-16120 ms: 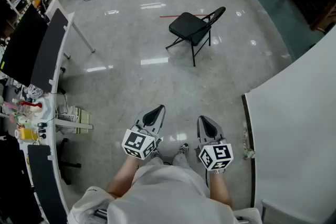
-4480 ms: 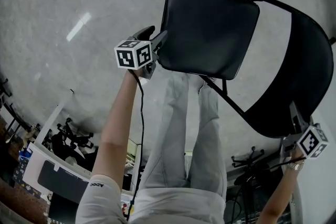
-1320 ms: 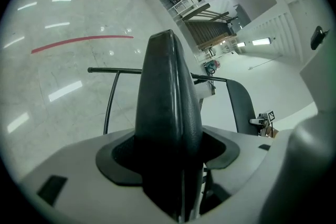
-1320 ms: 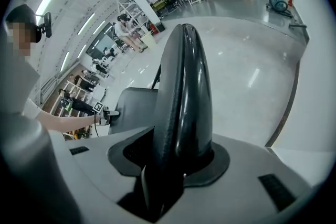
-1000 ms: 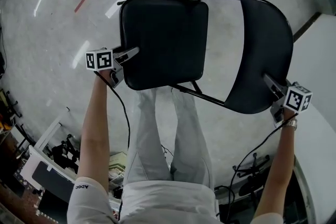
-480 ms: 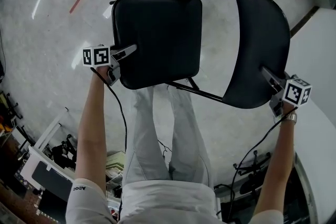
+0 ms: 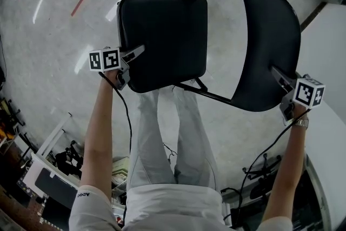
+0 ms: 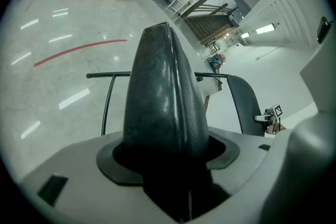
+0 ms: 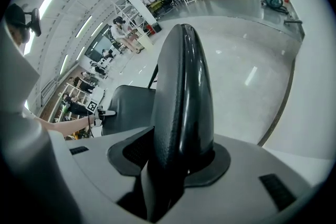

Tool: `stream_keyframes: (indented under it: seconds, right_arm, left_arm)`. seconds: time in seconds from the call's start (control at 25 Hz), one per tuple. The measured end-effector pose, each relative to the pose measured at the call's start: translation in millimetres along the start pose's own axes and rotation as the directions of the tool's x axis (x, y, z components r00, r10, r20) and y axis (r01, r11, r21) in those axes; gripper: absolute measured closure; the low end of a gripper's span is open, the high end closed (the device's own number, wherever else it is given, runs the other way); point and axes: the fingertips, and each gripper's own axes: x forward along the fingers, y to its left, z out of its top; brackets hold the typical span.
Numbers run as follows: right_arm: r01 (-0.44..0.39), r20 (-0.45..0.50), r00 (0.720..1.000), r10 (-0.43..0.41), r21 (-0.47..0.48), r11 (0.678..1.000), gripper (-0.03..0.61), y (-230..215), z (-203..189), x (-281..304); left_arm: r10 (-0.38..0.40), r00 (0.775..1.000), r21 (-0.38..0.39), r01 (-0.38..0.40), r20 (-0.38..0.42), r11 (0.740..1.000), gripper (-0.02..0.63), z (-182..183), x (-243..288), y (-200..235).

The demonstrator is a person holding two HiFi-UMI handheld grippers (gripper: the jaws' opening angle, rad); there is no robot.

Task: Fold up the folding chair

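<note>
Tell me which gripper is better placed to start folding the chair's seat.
Left, probably. The left gripper sits at the seat edge farthest from the backrest, where it could swing the seat up. The right gripper sits on the backrest rim, suited to steadying.

Left tool (image 7: 138,51) and right tool (image 7: 276,72), held wide apart, both clamp (angled downward).

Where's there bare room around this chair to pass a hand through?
The gap between seat and backrest is open; the floor left of the seat is bare. Crowded nearer the person: legs and a frame bar.
</note>
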Motion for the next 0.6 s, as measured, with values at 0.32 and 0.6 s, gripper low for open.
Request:
stream_keyframes:
  seconds: [0.32,0.6]
  right_arm:
    - [0.066,-0.02,0.998,-0.065,0.016,0.998,0.407,13.2,3.0,-12.3]
    - [0.14,-0.018,0.99,-0.14,0.003,0.99,0.405,22.2,7.3,-45.8]
  left_arm:
    - [0.086,0.996,-0.005,-0.087,-0.032,0.996,0.299,-0.3,0.5,-13.9]
    - [0.197,0.98,0.024,-0.196,-0.029,0.98,0.299,-2.3,10.4,-55.1]
